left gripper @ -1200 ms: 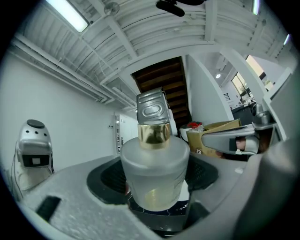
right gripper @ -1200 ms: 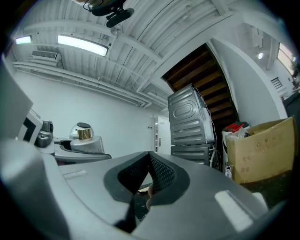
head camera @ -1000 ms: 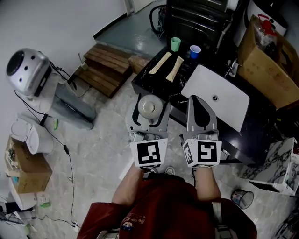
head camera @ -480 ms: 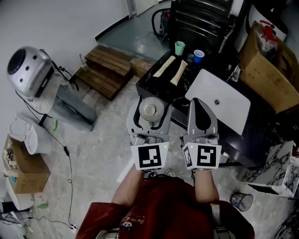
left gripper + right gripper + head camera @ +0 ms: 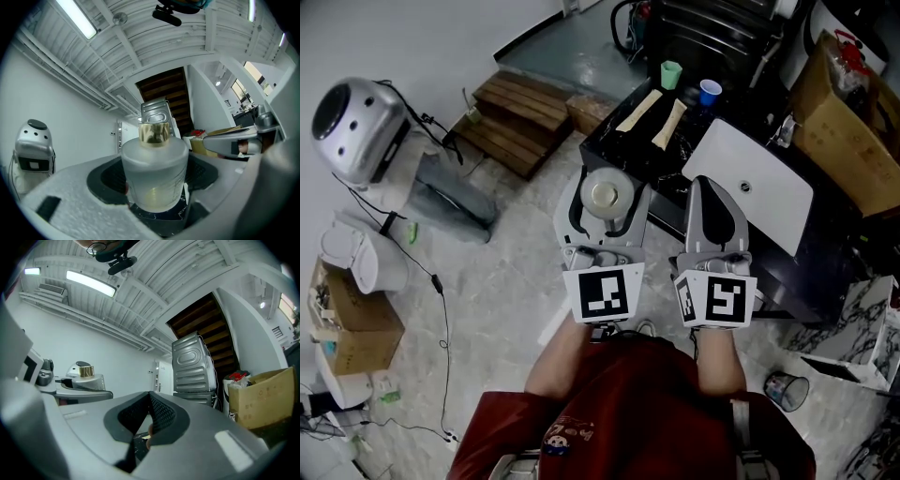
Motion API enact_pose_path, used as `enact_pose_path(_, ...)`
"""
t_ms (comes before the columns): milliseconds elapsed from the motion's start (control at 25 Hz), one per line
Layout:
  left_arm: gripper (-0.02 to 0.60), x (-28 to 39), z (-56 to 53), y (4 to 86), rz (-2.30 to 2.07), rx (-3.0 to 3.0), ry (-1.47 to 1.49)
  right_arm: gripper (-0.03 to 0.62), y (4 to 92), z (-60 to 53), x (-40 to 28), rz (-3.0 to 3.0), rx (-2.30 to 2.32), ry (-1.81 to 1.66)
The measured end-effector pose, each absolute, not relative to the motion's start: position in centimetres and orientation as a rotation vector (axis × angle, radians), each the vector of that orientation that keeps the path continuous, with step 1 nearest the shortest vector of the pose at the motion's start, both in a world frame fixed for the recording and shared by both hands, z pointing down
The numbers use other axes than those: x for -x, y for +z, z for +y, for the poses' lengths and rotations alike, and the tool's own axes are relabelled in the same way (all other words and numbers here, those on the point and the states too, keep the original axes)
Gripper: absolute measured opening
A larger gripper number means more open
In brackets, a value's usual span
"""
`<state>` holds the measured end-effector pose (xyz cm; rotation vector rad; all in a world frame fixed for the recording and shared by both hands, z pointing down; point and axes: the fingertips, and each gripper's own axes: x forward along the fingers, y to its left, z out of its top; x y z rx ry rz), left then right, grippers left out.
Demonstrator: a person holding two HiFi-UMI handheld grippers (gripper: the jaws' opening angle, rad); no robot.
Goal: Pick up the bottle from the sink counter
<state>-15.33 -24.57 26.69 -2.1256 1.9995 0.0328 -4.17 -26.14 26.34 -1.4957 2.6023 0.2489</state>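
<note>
Counter (image 5: 614, 155) first: one, black with pale streaks, at the top of the head view. One white sink (image 5: 759, 187) lies in it. Two claws reach out from the person's hands, side by side. The left claw (image 5: 604, 186) is spread wide and pinches the one bottle (image 5: 154, 164) by its round frosted sides. The bottle has a gold cap and shows at the counter's near edge in the head view. The right claw (image 5: 713, 187) is pressed together with nothing in it. Two pale flat sticks (image 5: 639, 110) lie next to each other on the counter. Two small cups stand past them, one green cup (image 5: 671, 74) and one blue cup (image 5: 710, 92).
</note>
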Motion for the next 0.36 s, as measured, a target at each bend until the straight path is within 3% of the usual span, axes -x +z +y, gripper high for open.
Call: enact_pose_path(360, 0.339, 15.7, -24.5, 27.4, 1.975, 2.089, 0.047, 0.002, 27.2, -25.9, 4.4, 2.599, 1.501, 0.239)
